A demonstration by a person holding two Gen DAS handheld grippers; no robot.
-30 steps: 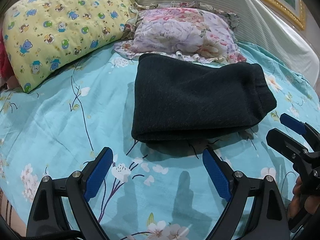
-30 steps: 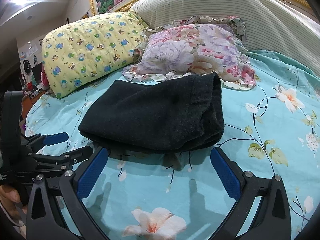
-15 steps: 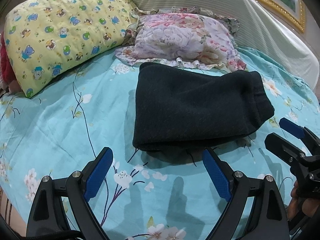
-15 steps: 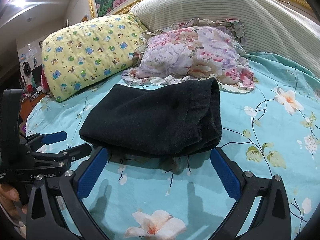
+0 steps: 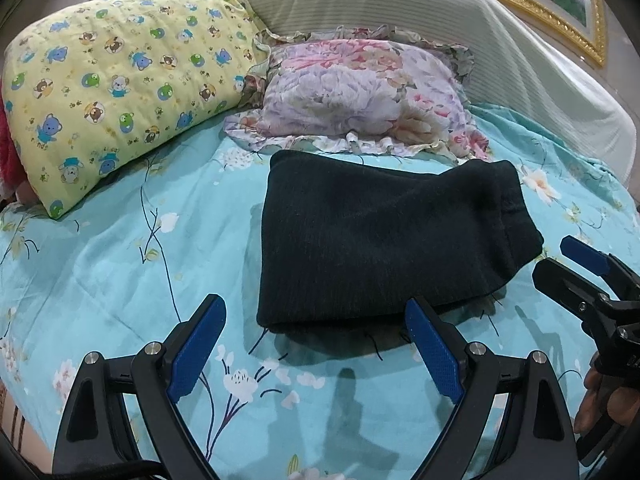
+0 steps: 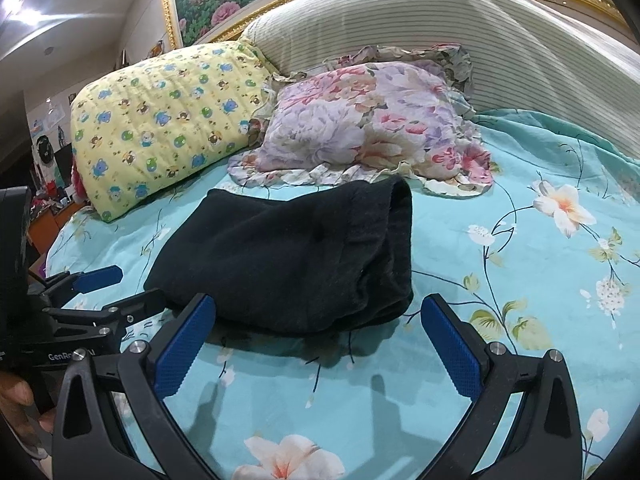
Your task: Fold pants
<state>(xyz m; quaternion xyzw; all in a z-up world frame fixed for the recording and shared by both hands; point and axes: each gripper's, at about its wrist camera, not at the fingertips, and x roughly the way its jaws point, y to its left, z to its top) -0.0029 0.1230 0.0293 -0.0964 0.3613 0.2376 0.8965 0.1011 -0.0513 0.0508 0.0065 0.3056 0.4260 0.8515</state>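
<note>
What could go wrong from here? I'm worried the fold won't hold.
The folded pants look thick and springy; the layered end may slump open. Both hand-held grippers, left and right, are open beside the near edge, so a careless nudge could drag the bundle across the soft bedsheet.

I see the pants (image 5: 384,240) lying folded on the bedsheet (image 5: 120,280), about mid-bed. Behind them, at the far side, a ruffled pillow (image 5: 360,96) sits just beyond their far edge (whether it touches them I cannot tell). Left of that pillow lies a bigger pillow (image 5: 120,92), its right end beside the ruffled one. Behind both rises the headboard (image 5: 400,12), with a framed picture (image 6: 224,4) on the wall beyond it. My left gripper (image 5: 316,352) hovers near the pants' near edge, toward their left corner; my right gripper (image 6: 320,344) hovers alongside, near the right part, both spread wide.
</note>
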